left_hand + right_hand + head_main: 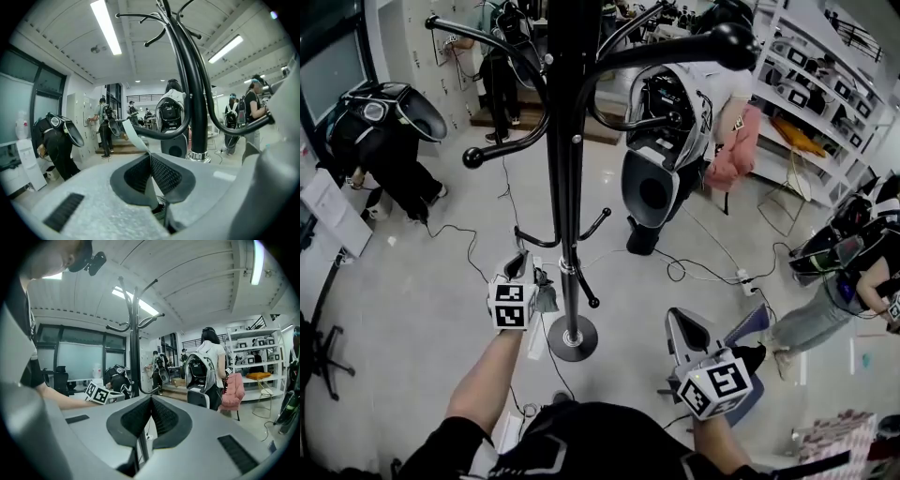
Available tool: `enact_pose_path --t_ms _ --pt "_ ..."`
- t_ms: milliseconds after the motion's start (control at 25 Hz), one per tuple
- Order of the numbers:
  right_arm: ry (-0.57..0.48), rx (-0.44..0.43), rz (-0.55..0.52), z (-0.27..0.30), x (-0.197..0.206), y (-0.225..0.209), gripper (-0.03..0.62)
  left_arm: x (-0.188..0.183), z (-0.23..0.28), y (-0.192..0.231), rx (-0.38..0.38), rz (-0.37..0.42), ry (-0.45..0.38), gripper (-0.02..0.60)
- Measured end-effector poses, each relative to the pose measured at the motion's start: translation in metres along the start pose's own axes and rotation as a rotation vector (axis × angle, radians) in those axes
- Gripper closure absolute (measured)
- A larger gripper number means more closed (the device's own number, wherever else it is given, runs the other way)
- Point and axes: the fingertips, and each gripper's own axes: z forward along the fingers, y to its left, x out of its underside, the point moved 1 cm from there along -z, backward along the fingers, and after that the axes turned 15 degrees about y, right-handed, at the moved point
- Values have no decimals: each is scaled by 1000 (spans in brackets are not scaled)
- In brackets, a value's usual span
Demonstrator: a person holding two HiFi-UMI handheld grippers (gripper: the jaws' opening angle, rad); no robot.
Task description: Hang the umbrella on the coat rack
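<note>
The black coat rack (572, 187) stands right in front of me, with curved hooks at several heights and a round base (574, 339). My left gripper (521, 266) sits close to its pole (198, 108), by the lower hooks. It is shut on a pale flat strap (134, 136) that runs up and to the left from the jaws. A small grey bundle (547, 298), probably the folded umbrella, hangs beside the left gripper's cube; most of it is hidden. My right gripper (682, 326) is lower right of the base, shut with nothing in it. The rack (135, 343) is on its left.
Several people wearing backpack rigs stand around the room (670, 122). Cables and a power strip (748, 281) lie on the floor to the right. White shelves (834, 94) line the right wall. There is an office chair (323, 361) at the left and a pink garment (734, 150) behind the rack.
</note>
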Motion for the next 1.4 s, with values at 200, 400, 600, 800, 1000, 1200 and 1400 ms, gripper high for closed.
enact_pose_path --t_ms 200,400,600,800,1000,1200,1400 --pt "1 4 1 -3 2 3 592 -2 -4 -3 0 40 -11 571" --pt "8 16 11 -6 2 -1 592 -15 -1 -7 -1 125 -25 571" --pt "12 25 20 7 -16 26 592 -24 -7 22 16 166 -23 571" --pt "17 40 23 5 -14 25 592 -12 -2 23 27 254 1 571" --pt "10 36 17 5 -2 25 592 -2 4 11 54 351 6 571" --pt "11 47 22 0 5 16 592 -2 3 6 66 394 -1 571" --pt "11 53 25 5 6 24 592 -5 1 -6 103 471 -24 571"
